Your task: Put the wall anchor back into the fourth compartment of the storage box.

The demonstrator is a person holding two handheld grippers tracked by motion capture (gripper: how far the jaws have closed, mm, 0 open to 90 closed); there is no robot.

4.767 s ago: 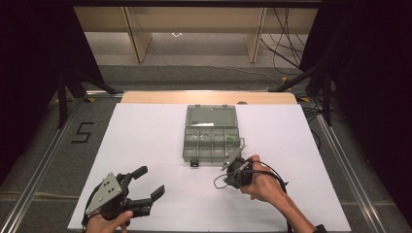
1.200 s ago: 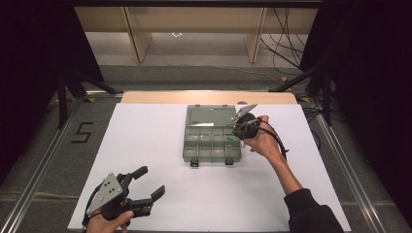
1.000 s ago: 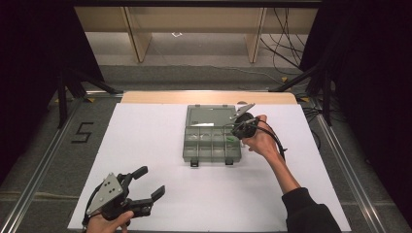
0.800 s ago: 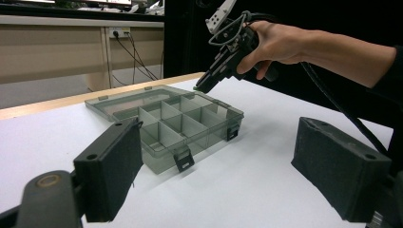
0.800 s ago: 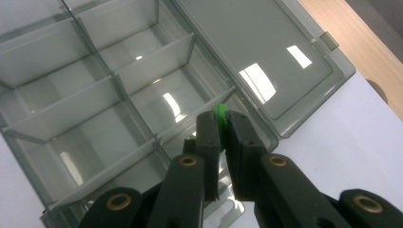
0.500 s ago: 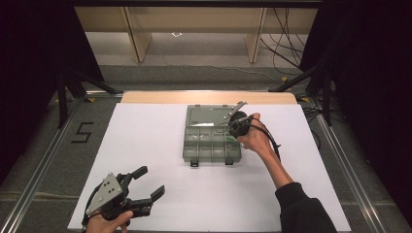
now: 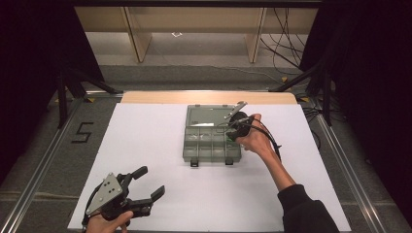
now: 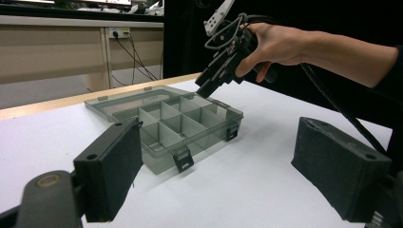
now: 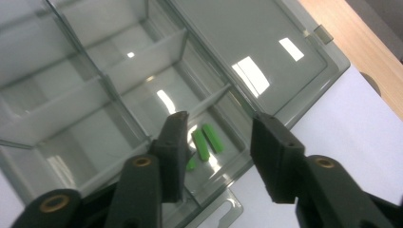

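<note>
The left hand point(image 7: 108, 222) sits at the bottom left of the high view, holding the left gripper point(image 7: 148, 183) low with its jaws spread wide and pointing toward the right of the frame. The right arm point(image 7: 286, 182) reaches from the lower right up to mid-frame, sleeve dark at the elbow. Its hand point(image 7: 252, 140) grips the right gripper point(image 7: 232, 131), tilted downward, jaws parted with nothing between them.

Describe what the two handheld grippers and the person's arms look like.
Both are black, two-fingered tools. The left gripper carries a grey three-cornered plate on top, and its fingers are blocky, with flat, matte pads. The right gripper has a similar grey plate and a looping black cable. A dark sleeve covers the right forearm.
</note>
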